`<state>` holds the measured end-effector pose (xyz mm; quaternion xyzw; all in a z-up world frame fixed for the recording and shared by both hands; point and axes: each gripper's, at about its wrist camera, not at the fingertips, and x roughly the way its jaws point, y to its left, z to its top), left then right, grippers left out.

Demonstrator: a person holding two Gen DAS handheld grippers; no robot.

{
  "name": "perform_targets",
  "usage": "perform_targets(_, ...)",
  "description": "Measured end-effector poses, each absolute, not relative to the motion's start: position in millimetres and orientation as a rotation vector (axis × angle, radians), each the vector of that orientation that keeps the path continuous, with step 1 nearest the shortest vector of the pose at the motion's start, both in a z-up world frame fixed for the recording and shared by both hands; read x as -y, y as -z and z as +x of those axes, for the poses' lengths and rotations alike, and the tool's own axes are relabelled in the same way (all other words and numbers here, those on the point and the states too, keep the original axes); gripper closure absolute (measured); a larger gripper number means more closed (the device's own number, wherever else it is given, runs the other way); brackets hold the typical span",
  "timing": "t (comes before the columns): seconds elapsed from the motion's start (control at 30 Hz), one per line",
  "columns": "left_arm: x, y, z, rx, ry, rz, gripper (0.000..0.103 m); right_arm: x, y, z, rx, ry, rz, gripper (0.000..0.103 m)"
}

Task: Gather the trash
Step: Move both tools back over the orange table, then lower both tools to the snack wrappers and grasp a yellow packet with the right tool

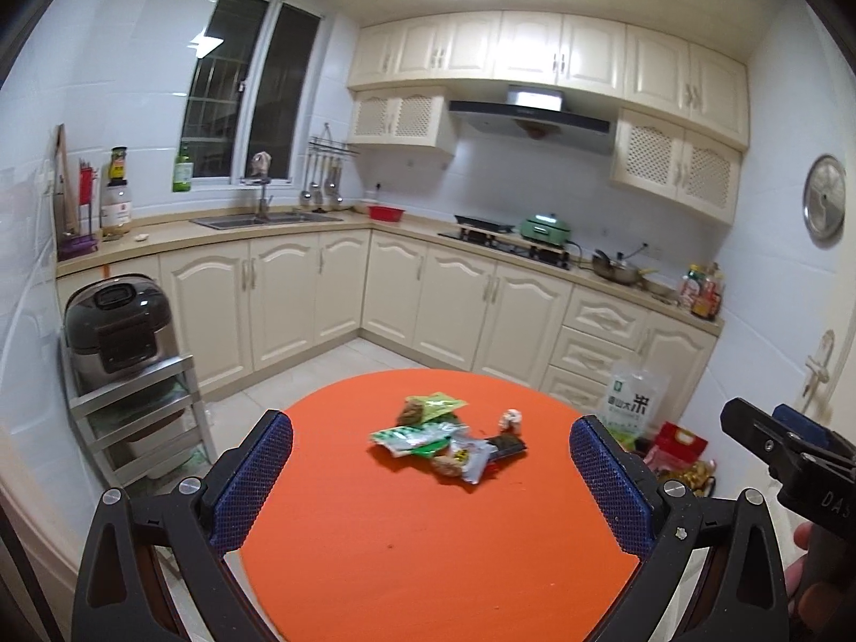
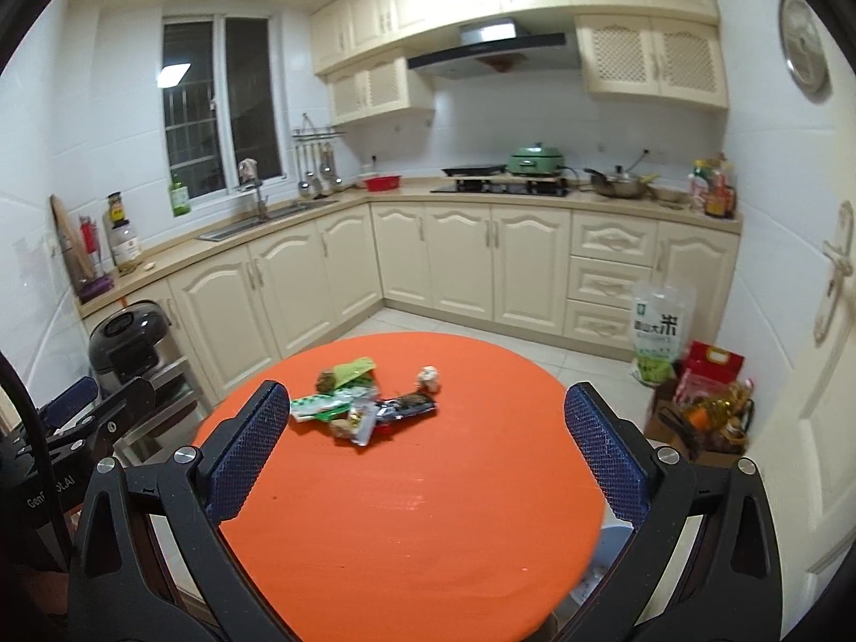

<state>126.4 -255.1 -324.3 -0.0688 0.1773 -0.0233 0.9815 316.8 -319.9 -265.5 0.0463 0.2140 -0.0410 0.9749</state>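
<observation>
- Orange round table [image 1: 428,535]: I found it carrying all the trash in one loose heap near its far middle.
- Green-and-white wrapper [image 1: 414,437]: flat, at the heap's left; I judged it light, crinkly and slippery, best pinched at a free edge.
- Yellow-green packet [image 1: 436,406]: at the back of the heap, beside a brown lump I could not identify.
- Silver snack pouch [image 1: 464,461]: at the front, partly lying over the others; I judged it soft and easily crushed.
- Dark wrapper [image 1: 507,446]: at the right of the heap, thin and limp by my reckoning.
- Crumpled white scrap [image 1: 511,420]: just apart from the heap, at its right rear.
- Left gripper [image 1: 430,479]: fingers spread wide, holding nothing, well short of the heap.
- Right gripper [image 2: 422,446]: fingers likewise spread and empty, also short of the heap.
</observation>
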Motion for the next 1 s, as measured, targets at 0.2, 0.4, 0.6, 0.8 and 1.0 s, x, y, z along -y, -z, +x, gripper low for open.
perform_targets(0.2,245.1,325.3,118.9,-0.388,0.013,-0.152,0.001,317.3,273.5,321.3,-0.453,0.066,0.096,0.000)
perform_targets(0.4,248.5,314.4,167.6,-0.440,-0.006,-0.150,0.001,326.0,291.8,344.5,-0.512,0.053,0.111,0.000)
perform_targets(0.6,238.1,308.2,247.4,-0.526,-0.012,-0.134,0.001,336.0,325.8,389.3,-0.601,0.025,0.129,0.000)
perform_targets(0.8,238.0,314.7,334.4,-0.611,-0.013,-0.123,0.001,344.5,368.9,443.9,-0.712,0.010,0.148,0.000)
perform_targets(1.0,241.4,322.1,424.7,-0.693,-0.027,-0.100,0.001,343.1,411.4,496.9,-0.822,-0.063,0.178,0.005)
